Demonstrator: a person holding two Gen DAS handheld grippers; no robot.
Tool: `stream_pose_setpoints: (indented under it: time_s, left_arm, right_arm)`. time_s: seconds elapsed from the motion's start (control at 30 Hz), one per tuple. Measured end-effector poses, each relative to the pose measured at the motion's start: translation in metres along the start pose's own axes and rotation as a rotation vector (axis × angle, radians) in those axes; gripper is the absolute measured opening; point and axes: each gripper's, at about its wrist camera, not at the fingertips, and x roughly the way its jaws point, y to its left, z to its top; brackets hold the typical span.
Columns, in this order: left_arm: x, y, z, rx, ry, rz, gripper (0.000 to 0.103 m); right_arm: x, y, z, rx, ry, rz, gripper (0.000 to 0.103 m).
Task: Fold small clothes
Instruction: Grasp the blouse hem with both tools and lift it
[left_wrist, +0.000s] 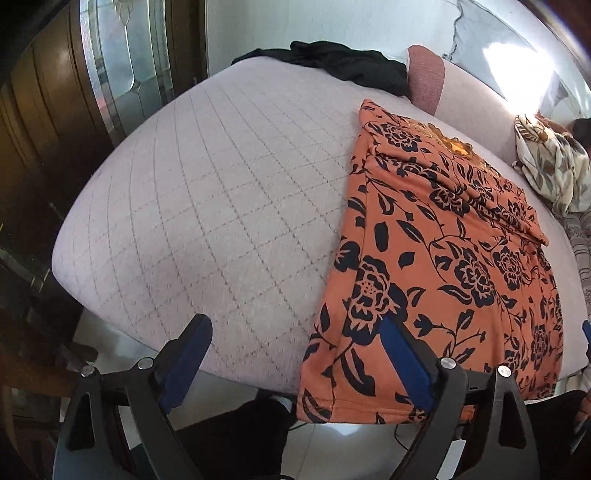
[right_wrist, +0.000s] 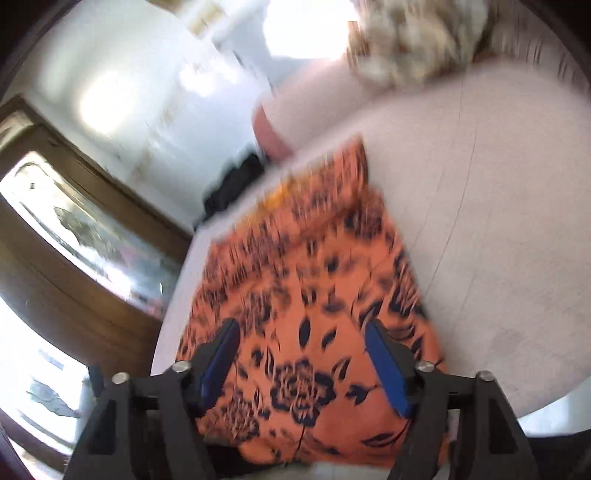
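Orange floral garment (left_wrist: 436, 266) lies partly folded on the quilted surface (left_wrist: 207, 206), long axis running away from the near edge. Both grippers released, empty: right gripper (right_wrist: 303, 354) right over the near hem, left gripper (left_wrist: 295, 354) straddling its left edge.

My left claw (left_wrist: 295, 363) and my right claw (right_wrist: 302, 363) are black with blue pads. The little dress (left_wrist: 436, 266) is orange with dark blue flowers and leaves. The bed (left_wrist: 207, 192) is pale pink with thin grey criss-cross lines. One cloth (left_wrist: 347, 62) is black. Another cloth (left_wrist: 550, 162) is cream with brown leaves.
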Motion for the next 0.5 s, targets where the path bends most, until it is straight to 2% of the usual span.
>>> stream_pose_setpoints:
  time_s: [0.03, 0.07, 0.1, 0.17, 0.2, 0.27, 0.33, 0.43, 0.47, 0.5]
  left_arm:
    - [0.001, -0.001, -0.001, 0.004, 0.011, -0.008, 0.092]
    - [0.002, -0.002, -0.002, 0.013, 0.025, -0.016, 0.092]
    - [0.004, -0.004, -0.006, 0.032, 0.041, -0.017, 0.092]
    - [0.01, -0.008, -0.013, 0.071, 0.072, -0.004, 0.09]
    - [0.013, -0.009, -0.016, 0.08, 0.083, -0.005, 0.086]
    - [0.018, -0.008, -0.021, 0.067, 0.115, -0.046, 0.051]
    - [0.024, -0.006, -0.025, 0.042, 0.155, -0.095, 0.036]
    - [0.027, -0.006, -0.027, 0.042, 0.158, -0.108, 0.036]
    - [0.026, -0.006, -0.026, 0.041, 0.151, -0.115, 0.041]
    - [0.027, -0.006, -0.024, 0.033, 0.154, -0.128, 0.049]
  right_arm:
    - [-0.008, 0.002, -0.001, -0.019, -0.031, -0.001, 0.077]
    - [-0.012, 0.004, 0.0, -0.028, -0.023, -0.039, 0.08]
    - [-0.01, 0.002, 0.002, -0.021, 0.042, -0.093, 0.08]
    - [0.0, -0.008, 0.003, 0.034, 0.196, -0.126, 0.08]
    - [0.001, -0.016, 0.001, 0.072, 0.218, -0.155, 0.08]
    - [-0.003, -0.026, -0.004, 0.096, 0.226, -0.216, 0.08]
    - [-0.001, -0.033, -0.011, 0.089, 0.282, -0.272, 0.078]
    - [0.01, -0.04, -0.02, 0.085, 0.373, -0.302, 0.066]
    - [0.015, -0.043, -0.024, 0.09, 0.393, -0.308, 0.06]
    - [0.02, -0.045, -0.027, 0.098, 0.412, -0.325, 0.059]
